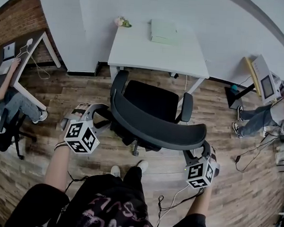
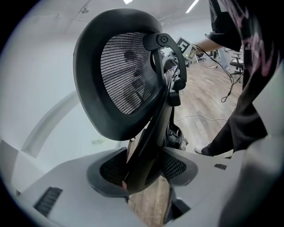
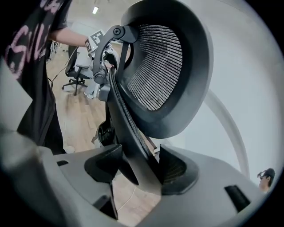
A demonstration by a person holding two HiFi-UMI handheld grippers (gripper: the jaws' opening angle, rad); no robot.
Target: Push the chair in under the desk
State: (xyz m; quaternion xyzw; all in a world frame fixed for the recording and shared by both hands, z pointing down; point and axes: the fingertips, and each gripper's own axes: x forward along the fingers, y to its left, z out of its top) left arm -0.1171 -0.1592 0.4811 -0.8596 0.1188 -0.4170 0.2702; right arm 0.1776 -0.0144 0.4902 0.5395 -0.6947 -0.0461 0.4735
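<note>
soft, even indoor light fills all three views, with ceiling strip lights (image 2: 192, 6) glowing overhead. shadows are faint, deepest below the desk (image 1: 158, 53). fisheye bending warps the edges and darkens the corners. the chair (image 2: 128, 75) mesh is sharp; the nearest foreground blurs.

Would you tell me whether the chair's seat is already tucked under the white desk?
No, the chair stands in front of the desk, its whole black seat in view.

Blk mesh chair (image 1: 152, 102) back, matt plastic frame; desk (image 1: 151, 55) smooth white; floor (image 1: 51, 97) wood planks, prob. laminate.
</note>
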